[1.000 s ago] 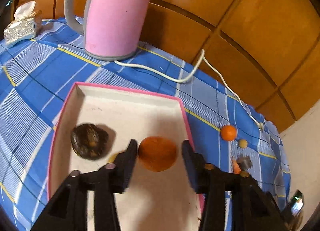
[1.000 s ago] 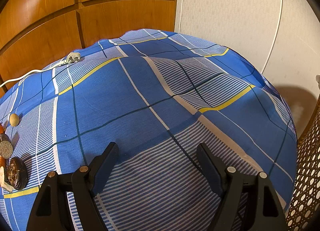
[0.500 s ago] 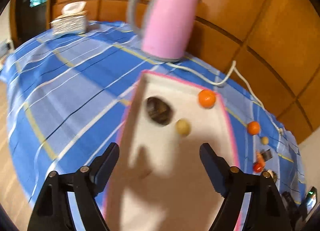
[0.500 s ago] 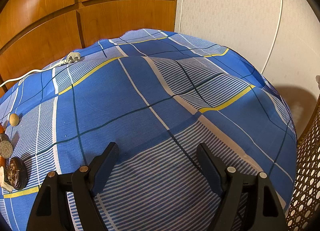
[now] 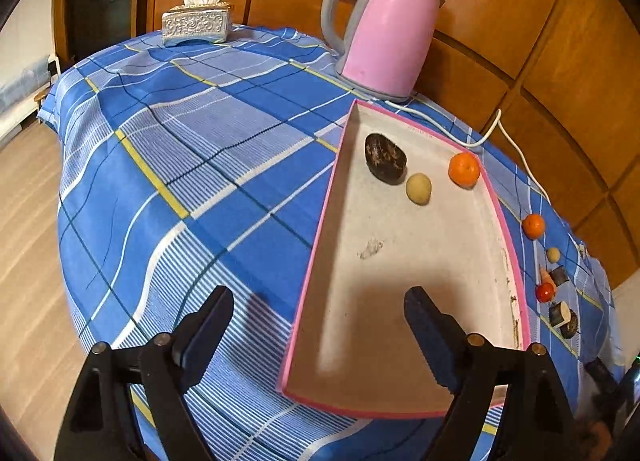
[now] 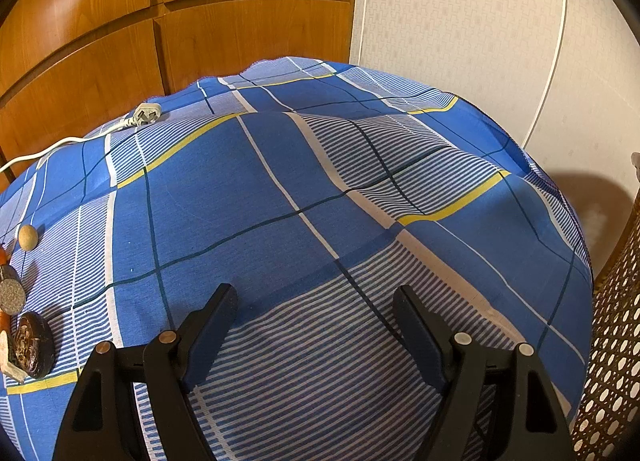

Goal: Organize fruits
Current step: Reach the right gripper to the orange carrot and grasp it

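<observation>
Left wrist view: the left gripper (image 5: 318,315) hangs above the near end of the shallow pink-rimmed white cardboard tray (image 5: 320,221), jaws spread wide and holding nothing. Inside the tray, at its far end, lie a dark wrinkled oval fruit (image 5: 385,158), a small pale yellow round fruit (image 5: 419,188) just beside it, and a small orange citrus fruit (image 5: 464,169) against the tray's right wall.

Outside the tray, to its right on the blue checked tablecloth (image 5: 192,165), a second small orange citrus fruit (image 5: 533,226) lies nearest the rim. Beyond it lie a small tan ball-shaped fruit (image 5: 553,254), a small red round fruit (image 5: 545,292) and several dark cut pieces whose kind cannot be told.

Handling, as a judgement:
- The citrus is light, fairly firm and prone to roll. Take hold across its widest girth with moderate pressure.
- The red fruit looks thin-skinned; close on it gently.
- The tan ball is small and may slip from the pads.

Right wrist view: the right gripper (image 6: 314,323) is likewise released and empty, over bare cloth well to the right of the tray.
</observation>
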